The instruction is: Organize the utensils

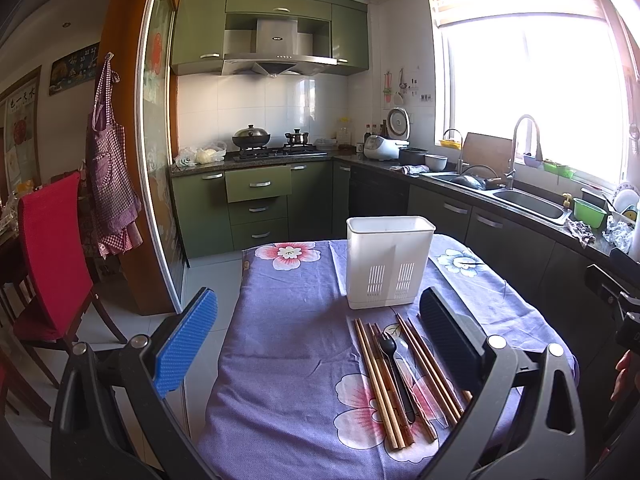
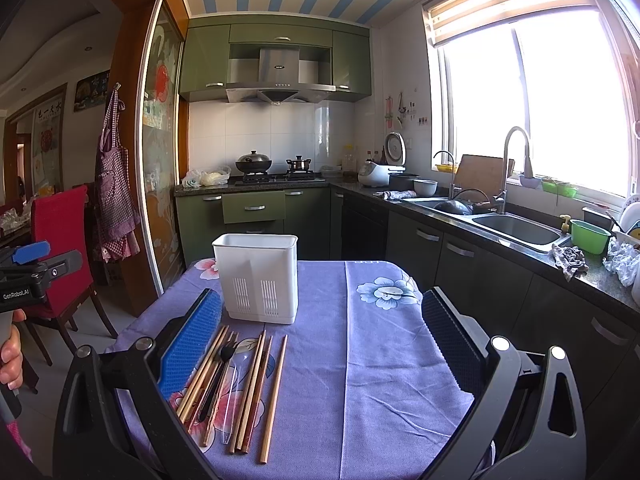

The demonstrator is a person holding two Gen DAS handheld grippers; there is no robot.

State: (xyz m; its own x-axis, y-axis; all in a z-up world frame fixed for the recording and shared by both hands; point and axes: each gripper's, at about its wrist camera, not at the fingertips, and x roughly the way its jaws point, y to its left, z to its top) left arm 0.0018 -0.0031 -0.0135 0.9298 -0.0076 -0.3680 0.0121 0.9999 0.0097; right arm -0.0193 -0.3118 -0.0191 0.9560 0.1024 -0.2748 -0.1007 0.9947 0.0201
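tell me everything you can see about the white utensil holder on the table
The white utensil holder is a tall rectangular tub that looks like plastic, with a rolled rim, an open top and two slotted vent panels low on its front wall. A crease down the front suggests two compartments; the inside is out of sight, and nothing sticks out above the rim. It stands upright on the purple floral tablecloth, at the far end of the table, just beyond the row of chopsticks, apart from them. Neither gripper touches it.
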